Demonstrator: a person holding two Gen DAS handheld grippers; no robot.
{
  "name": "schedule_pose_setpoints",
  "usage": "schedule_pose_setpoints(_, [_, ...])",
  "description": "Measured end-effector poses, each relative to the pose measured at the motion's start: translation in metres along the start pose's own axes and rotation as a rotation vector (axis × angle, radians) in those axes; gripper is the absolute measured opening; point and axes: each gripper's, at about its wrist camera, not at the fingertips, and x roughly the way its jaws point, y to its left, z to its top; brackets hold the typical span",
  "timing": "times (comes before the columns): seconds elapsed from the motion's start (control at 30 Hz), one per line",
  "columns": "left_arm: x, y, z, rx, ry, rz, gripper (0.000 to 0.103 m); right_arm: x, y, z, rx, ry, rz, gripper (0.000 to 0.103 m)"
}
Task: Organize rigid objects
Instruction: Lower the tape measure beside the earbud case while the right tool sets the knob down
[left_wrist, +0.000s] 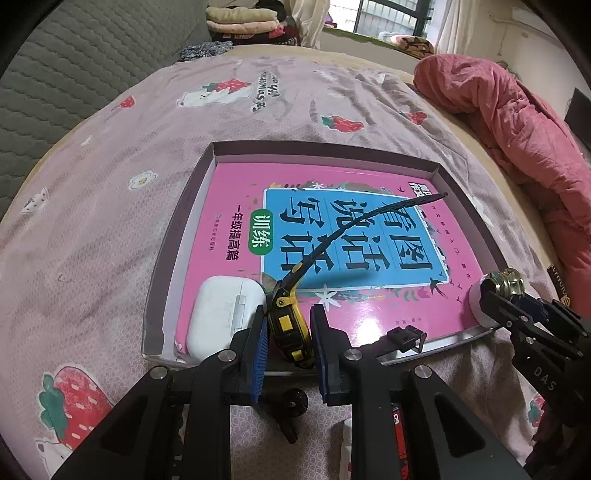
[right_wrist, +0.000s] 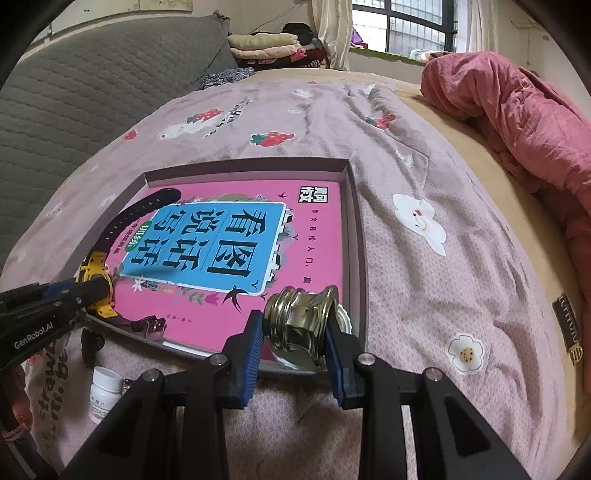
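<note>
Yellow watch (left_wrist: 286, 325) between left tongs (left_wrist: 288, 336), pads barely parted, brass fitting (right_wrist: 301, 321) clamped in right tongs (right_wrist: 295, 336), both over tray (left_wrist: 177, 236).

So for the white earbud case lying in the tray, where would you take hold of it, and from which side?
Grip the earbud case across its narrower width, pads on the two long rounded sides, coming down from above. It lies flat on the pink book, and the tray wall and the watch crowd its sides, so a level approach looks blocked.
</note>
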Motion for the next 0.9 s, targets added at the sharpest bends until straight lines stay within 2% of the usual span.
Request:
schedule_pose_setpoints(0.23, [-0.0006,-0.0011,-0.0004,0.005,0.004,0.008,0.024,-0.0029,-0.0017,-0.0010,0.023,0.000,0.024,0.032])
schedule_pose_setpoints(0.9, [-0.0020,0.0015,-0.0018,-0.017,0.013,-0.030,0.025,-0.0061,-0.0005,-0.0007,0.029,-0.004,0.003,0.033])
